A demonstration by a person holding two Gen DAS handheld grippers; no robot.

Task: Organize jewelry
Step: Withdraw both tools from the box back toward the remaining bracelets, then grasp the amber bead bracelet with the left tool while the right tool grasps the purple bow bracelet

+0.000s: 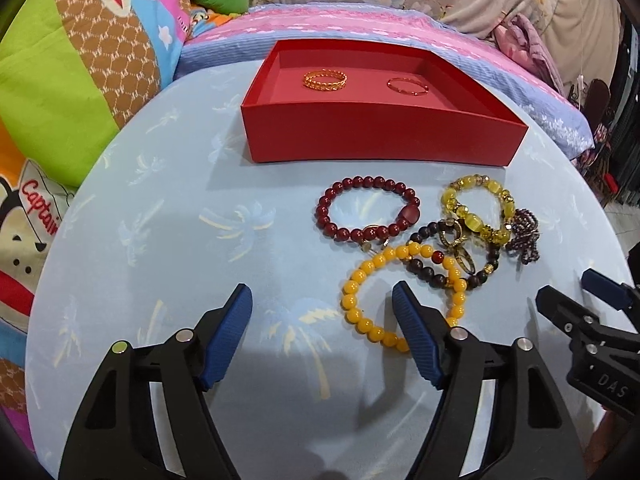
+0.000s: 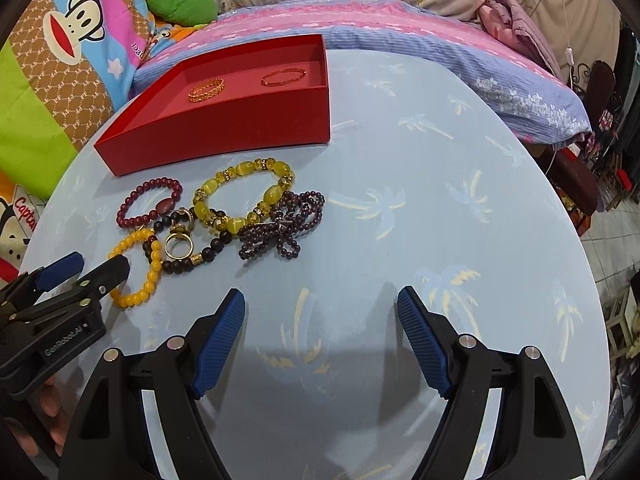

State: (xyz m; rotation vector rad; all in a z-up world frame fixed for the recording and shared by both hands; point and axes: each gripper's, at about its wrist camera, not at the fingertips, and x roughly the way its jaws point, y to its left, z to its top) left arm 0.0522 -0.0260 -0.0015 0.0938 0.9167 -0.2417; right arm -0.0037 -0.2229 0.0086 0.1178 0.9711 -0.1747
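Blue-padded fingers of the left tool point(image 1: 322, 300) are seen apart at the near edge of the left wrist view, with nothing gripped. Its right finger point(image 1: 412, 328) stands over the near part of the orange bracelet point(image 1: 356, 300), and whether it touches the beads cannot be told. The right tool point(image 2: 320, 304) is likewise held apart and empty over bare counter point(image 2: 440, 160), a pale blue cloth printed with palm trees. Each tool is seen at the edge of the other's view, the left one near the orange bracelet.

Jewelry is heaped just beyond the left tool. A dark red bracelet point(image 1: 366, 210) lies to the far left of the heap. A yellow bracelet point(image 1: 476, 208) lies on the far right. A dark bead bracelet point(image 1: 452, 264) overlaps the orange and yellow ones, and gold rings point(image 2: 179, 242) rest on it. A purple bead strand point(image 2: 282, 220) is bunched at the right end, touching the yellow bracelet.

Farther off, a red box point(image 1: 380, 140) is set open on the counter. Two gold bangles are laid apart inside it, a wide one point(image 1: 325, 79) on the left and a thin one point(image 1: 408, 87) on the right.

Beyond the counter, a bed point(image 1: 360, 24) with pink and blue bedding is seen.
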